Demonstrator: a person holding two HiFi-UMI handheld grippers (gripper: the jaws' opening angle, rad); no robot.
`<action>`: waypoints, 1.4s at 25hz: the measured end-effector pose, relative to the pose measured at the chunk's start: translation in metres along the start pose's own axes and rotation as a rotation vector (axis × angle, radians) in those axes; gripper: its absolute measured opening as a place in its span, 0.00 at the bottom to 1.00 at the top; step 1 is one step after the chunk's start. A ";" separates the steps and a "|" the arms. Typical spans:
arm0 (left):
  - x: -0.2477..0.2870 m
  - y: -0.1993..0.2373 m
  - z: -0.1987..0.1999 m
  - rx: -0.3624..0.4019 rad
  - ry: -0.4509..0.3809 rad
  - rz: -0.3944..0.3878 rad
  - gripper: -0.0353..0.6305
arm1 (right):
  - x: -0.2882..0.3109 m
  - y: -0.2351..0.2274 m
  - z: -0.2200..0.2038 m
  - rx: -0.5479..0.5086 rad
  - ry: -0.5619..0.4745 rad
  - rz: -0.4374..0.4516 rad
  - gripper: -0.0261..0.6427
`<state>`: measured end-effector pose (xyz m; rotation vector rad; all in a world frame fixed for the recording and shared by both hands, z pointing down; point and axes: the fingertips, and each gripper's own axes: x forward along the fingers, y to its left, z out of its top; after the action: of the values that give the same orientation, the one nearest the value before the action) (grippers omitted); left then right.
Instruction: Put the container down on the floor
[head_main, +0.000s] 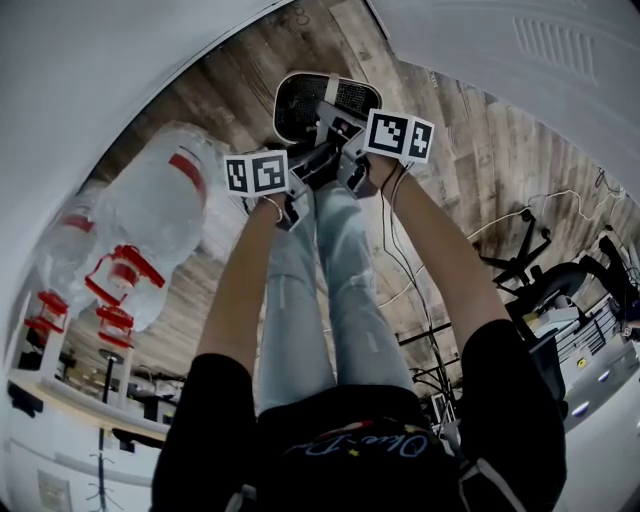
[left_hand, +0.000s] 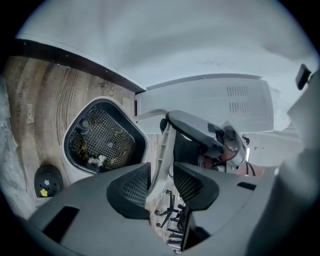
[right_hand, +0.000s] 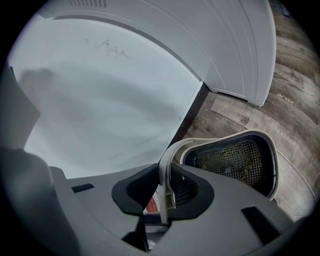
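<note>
The container (head_main: 325, 100) is a white tub with a black mesh inside that holds bits of debris. It sits low on the wooden floor by the white wall. Its thin white handle (left_hand: 162, 150) rises between both grippers. My left gripper (left_hand: 161, 182) is open: the handle strip runs between its pads with a gap beside it. My right gripper (right_hand: 166, 192) is shut on the same handle (right_hand: 167, 160), the tub (right_hand: 235, 160) just beyond it. In the head view the left gripper (head_main: 300, 180) and right gripper (head_main: 345, 140) meet over the tub.
Large clear water bottles (head_main: 150, 200) with red handles stand at the left. A white machine body (left_hand: 210, 100) stands beside the tub. A small black round thing (left_hand: 47, 180) lies on the floor. Cables (head_main: 400, 270) and an office chair base (head_main: 520, 260) are at the right.
</note>
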<state>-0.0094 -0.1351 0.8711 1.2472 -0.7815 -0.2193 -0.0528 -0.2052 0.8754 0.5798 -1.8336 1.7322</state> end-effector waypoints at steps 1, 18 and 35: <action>-0.001 0.001 0.001 0.007 0.005 0.006 0.24 | 0.002 0.001 0.000 -0.006 0.002 -0.003 0.12; -0.018 0.015 0.009 0.043 -0.013 0.070 0.26 | 0.003 0.004 -0.006 -0.036 0.001 -0.034 0.18; -0.054 0.059 0.003 0.121 -0.007 0.265 0.27 | -0.006 0.008 -0.025 -0.044 0.009 -0.017 0.18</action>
<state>-0.0659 -0.0876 0.9028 1.2415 -0.9679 0.0397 -0.0506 -0.1802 0.8657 0.5679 -1.8506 1.6768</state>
